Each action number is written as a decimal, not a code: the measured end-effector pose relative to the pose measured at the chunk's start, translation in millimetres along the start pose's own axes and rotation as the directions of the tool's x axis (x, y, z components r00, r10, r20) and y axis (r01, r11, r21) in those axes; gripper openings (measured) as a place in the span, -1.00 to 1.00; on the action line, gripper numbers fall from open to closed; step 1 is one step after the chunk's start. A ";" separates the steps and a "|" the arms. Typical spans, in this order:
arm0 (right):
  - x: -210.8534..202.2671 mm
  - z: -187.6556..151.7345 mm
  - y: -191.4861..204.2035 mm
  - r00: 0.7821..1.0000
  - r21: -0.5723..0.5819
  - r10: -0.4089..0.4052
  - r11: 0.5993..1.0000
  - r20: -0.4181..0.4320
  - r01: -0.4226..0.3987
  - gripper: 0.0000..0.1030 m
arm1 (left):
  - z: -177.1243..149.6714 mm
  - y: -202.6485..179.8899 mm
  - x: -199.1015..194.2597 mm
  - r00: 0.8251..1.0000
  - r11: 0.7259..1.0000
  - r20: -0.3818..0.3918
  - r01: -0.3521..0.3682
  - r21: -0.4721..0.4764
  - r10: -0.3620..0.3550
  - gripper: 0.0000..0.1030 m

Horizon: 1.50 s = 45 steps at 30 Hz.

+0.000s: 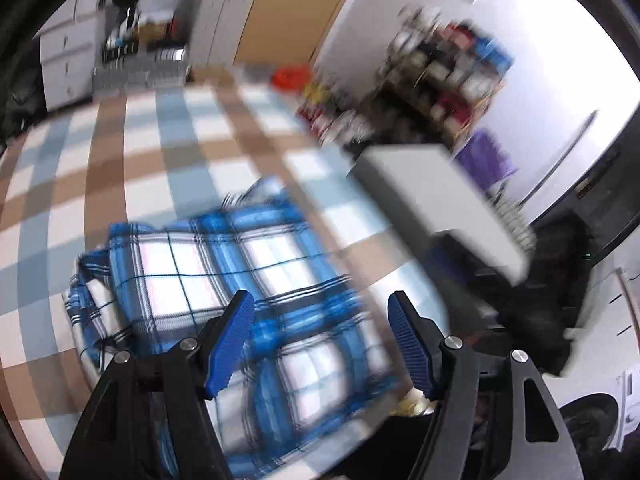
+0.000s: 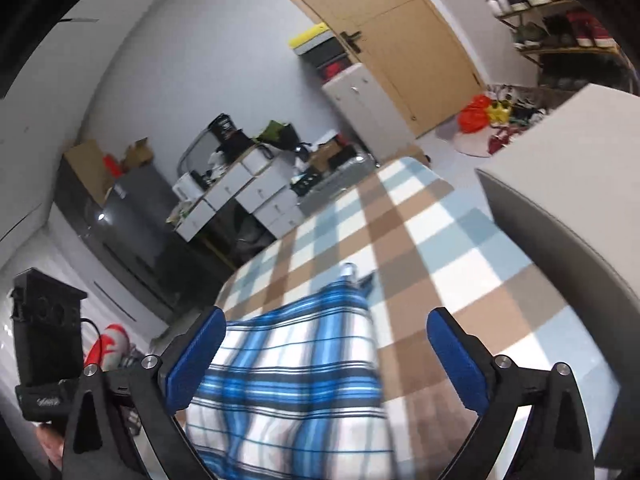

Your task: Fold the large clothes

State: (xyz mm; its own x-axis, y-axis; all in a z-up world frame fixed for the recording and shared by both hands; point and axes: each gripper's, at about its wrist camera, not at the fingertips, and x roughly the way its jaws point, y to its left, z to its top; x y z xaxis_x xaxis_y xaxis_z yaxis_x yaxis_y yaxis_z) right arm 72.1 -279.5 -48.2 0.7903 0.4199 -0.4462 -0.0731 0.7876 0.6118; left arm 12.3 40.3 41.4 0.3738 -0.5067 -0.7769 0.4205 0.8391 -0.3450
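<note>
A blue, white and black plaid garment (image 1: 240, 288) lies folded on a bed with a brown, blue and white checked cover (image 1: 152, 152). My left gripper (image 1: 320, 312) hovers above the garment's near right part, jaws wide open and empty. In the right wrist view the same garment (image 2: 292, 368) stretches away from me on the checked cover (image 2: 440, 248). My right gripper (image 2: 326, 330) is above its near end, jaws wide open and empty. The left wrist view is blurred by motion.
A grey-white box-like block (image 1: 432, 200) stands at the bed's right side; it also shows in the right wrist view (image 2: 568, 184). Beyond are white drawer units (image 2: 256, 188), a wooden door (image 2: 400, 32), shoe shelves (image 1: 448, 72) and a handheld black device (image 2: 44, 344) at left.
</note>
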 end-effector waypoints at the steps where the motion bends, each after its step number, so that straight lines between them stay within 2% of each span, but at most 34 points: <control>1: -0.5 0.0 -3.5 1.000 0.011 -0.002 1.000 -0.010 0.002 0.98 | -2.1 9.2 10.4 0.999 1.000 -0.019 -0.029 -0.013 0.029 0.26; 3: 2.9 -0.1 -8.4 0.999 0.033 -0.009 0.999 -0.035 0.010 0.98 | -15.0 45.0 35.6 0.994 0.992 -0.097 -0.068 -0.102 0.058 0.20; 4: 2.8 -1.4 -9.6 0.999 0.032 -0.006 0.999 -0.044 0.008 0.98 | -23.3 60.7 39.9 0.995 0.987 -0.098 -0.047 -0.157 0.032 0.08; 6: 6.8 -5.0 -1.3 0.997 -0.014 -0.011 1.000 -0.078 0.010 0.98 | -39.9 86.1 34.6 0.998 0.972 -0.025 0.042 -0.233 -0.049 -0.26; 8: 11.5 -10.6 10.5 0.992 -0.090 -0.016 0.996 -0.122 0.005 0.98 | -52.0 99.7 25.1 0.998 0.963 0.012 0.069 -0.259 -0.068 -0.51; 12: 15.8 -23.8 33.1 0.974 -0.190 0.042 0.978 -0.222 -0.085 0.98 | -65.0 102.1 12.4 0.998 0.972 0.029 0.068 -0.227 -0.063 -0.54; 15: 25.3 -38.9 43.5 0.924 -0.194 0.128 0.959 -0.360 -0.208 0.98 | -68.9 98.0 1.4 0.999 0.983 0.022 0.035 -0.180 -0.032 -0.53; 17: 40.9 -53.4 45.7 0.862 -0.162 0.169 0.947 -0.478 -0.276 0.98 | -66.1 95.9 -6.4 1.000 0.983 0.014 0.022 -0.180 -0.020 -0.52; 18: 52.0 -62.5 44.5 0.820 -0.133 0.182 0.945 -0.543 -0.298 1.00 | -62.1 97.8 -9.0 1.000 0.984 0.007 0.009 -0.181 -0.008 -0.49; 19: 63.0 -71.9 41.9 0.788 -0.109 0.177 0.949 -0.590 -0.295 1.00 | -55.0 99.2 -10.6 1.000 0.983 -0.001 0.002 -0.185 -0.003 -0.49; 20: 71.1 -78.0 39.9 0.775 -0.111 0.158 0.953 -0.612 -0.282 1.00 | -47.9 104.2 -8.9 1.000 0.982 -0.002 0.016 -0.191 -0.017 -0.49; 22: 77.7 -82.3 37.6 0.773 -0.108 0.148 0.957 -0.616 -0.269 1.00 | -36.5 103.4 -13.2 0.999 0.979 0.018 0.047 -0.200 -0.045 -0.44; 23: 79.2 -84.2 38.9 0.772 -0.117 0.136 0.958 -0.620 -0.263 1.00 | -27.7 102.8 -20.2 0.997 0.976 0.047 0.063 -0.210 -0.054 -0.22; 24: 79.4 -86.6 41.8 0.773 -0.142 0.116 0.956 -0.624 -0.258 1.00 | -23.1 101.5 -22.0 0.995 0.973 0.067 0.084 -0.213 -0.071 0.18; 26: 79.0 -94.3 49.3 0.783 -0.212 0.064 0.946 -0.618 -0.244 1.00 | -11.4 100.2 -22.1 0.989 0.966 0.105 0.126 -0.225 -0.104 0.63; 28: 77.5 -100.7 57.4 0.793 -0.281 0.012 0.932 -0.609 -0.230 1.00 | -4.3 103.2 -10.0 0.992 0.968 0.094 0.107 -0.228 -0.087 0.62; 29: 76.5 -105.3 61.5 0.796 -0.322 -0.016 0.919 -0.605 -0.227 1.00 | -2.2 108.5 3.5 0.997 0.966 0.058 0.073 -0.247 -0.060 0.62; 32: 72.3 -114.1 68.2 0.795 -0.403 -0.062 0.884 -0.603 -0.237 1.00 | -5.0 128.2 33.2 0.998 0.951 -0.024 0.053 -0.303 -0.064 0.62; 35: 69.6 -120.4 70.9 0.797 -0.444 -0.083 0.862 -0.599 -0.244 1.00 | -14.6 137.9 37.6 0.997 0.948 0.004 0.078 -0.307 -0.081 0.62; 37: 68.0 -123.0 72.8 0.799 -0.466 -0.091 0.849 -0.595 -0.250 1.00 | -15.1 138.5 37.6 0.997 0.948 0.003 0.070 -0.312 -0.073 0.62; 39: 63.0 -122.3 73.3 0.805 -0.455 -0.061 0.849 -0.591 -0.270 1.00 | -13.6 137.4 31.5 0.998 0.941 -0.010 0.051 -0.334 -0.057 0.62; 41: 55.7 -111.2 63.9 0.801 -0.367 0.031 0.878 -0.598 -0.307 1.00 | -15.2 130.9 15.1 0.999 0.939 -0.022 0.018 -0.342 -0.027 0.62; 42: 48.9 -100.8 55.9 0.800 -0.284 0.109 0.899 -0.591 -0.333 1.00 | -17.7 124.2 2.9 0.999 0.943 -0.013 0.033 -0.333 -0.039 0.62; 45: 48.0 -71.6 32.7 0.801 -0.073 0.250 0.937 -0.544 -0.343 1.00 | -30.6 97.2 -20.0 0.990 0.953 -0.008 0.132 -0.272 -0.139 0.62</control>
State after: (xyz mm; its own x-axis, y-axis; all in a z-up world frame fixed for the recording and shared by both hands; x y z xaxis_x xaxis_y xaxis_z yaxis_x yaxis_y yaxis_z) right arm 64.1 -201.3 -96.4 0.2833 0.7789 -0.5595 -0.3838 0.6268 0.6781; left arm 20.4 138.0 7.3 0.3051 -0.6169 -0.7255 0.2255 0.7869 -0.5744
